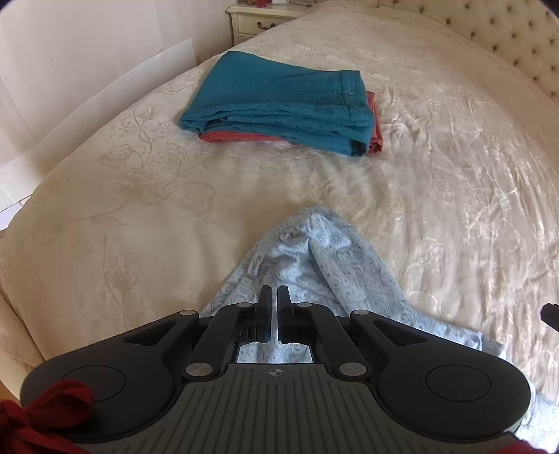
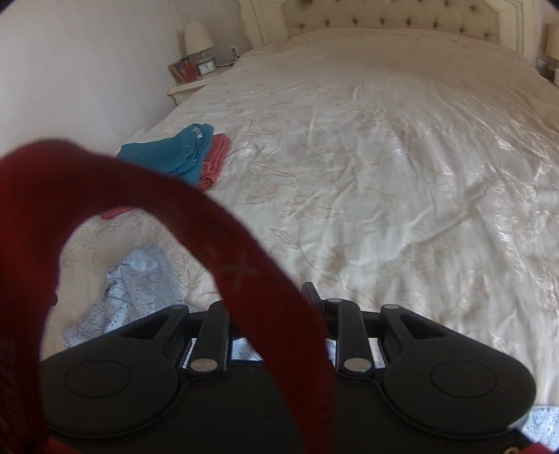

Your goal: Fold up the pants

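Note:
Light blue patterned pants lie crumpled on the cream bedspread. My left gripper is nearly shut, with the pants' cloth under and between its fingers; whether it pinches the cloth I cannot tell for certain. In the right wrist view the pants lie at lower left. My right gripper is mostly hidden behind a dark red strap, so its jaws cannot be read; blue cloth shows beneath it.
Folded teal pants lie on folded red pants further up the bed; the stack also shows in the right wrist view. A nightstand and a tufted headboard stand beyond. The wall runs along the left.

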Motion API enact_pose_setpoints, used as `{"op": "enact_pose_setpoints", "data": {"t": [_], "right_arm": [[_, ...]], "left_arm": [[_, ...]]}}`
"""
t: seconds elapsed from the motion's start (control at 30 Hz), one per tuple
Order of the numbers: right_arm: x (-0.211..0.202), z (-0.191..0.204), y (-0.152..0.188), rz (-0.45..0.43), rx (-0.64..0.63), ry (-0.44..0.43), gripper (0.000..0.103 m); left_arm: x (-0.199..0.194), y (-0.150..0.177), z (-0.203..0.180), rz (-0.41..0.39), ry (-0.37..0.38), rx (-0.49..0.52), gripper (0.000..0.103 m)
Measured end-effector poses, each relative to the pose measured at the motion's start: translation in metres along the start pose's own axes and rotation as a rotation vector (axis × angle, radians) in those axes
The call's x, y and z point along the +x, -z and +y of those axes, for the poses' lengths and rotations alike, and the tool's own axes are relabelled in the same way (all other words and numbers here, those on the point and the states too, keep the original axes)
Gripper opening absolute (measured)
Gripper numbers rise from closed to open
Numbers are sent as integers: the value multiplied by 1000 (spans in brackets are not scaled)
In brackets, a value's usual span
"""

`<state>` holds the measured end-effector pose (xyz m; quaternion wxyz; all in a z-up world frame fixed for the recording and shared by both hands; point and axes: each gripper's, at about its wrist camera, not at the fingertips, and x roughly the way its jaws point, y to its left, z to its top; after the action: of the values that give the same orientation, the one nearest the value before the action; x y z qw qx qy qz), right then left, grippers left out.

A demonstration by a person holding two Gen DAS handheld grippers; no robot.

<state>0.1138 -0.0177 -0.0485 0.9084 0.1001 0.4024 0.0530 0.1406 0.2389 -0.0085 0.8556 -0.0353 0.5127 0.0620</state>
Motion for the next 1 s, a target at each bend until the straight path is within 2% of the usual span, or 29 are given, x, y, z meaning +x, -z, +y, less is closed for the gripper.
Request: {"op": "enact_pose_setpoints", "data": {"t": [0.07, 0.2, 0.37, 0.43, 0.7, 1.0], "right_arm": [[23, 18, -11, 22, -24, -40, 35], [74, 47, -20, 102, -66, -121, 35], [127, 75, -21, 195, -133, -158, 35], [145, 83, -23, 230, -142, -169, 40], [190, 102, -15, 334, -199, -215, 44], [203, 106, -16, 369, -174, -293, 46]], "left_arm": [[11, -9, 10, 2, 2, -9, 3], [47, -12, 22, 80, 19, 1, 3], [81, -5, 29, 162, 41, 8, 3], [95, -4, 30, 195, 53, 13, 3], [140, -3, 41, 310, 35, -21, 3], [150, -4, 39, 323, 33, 0, 3]]}}
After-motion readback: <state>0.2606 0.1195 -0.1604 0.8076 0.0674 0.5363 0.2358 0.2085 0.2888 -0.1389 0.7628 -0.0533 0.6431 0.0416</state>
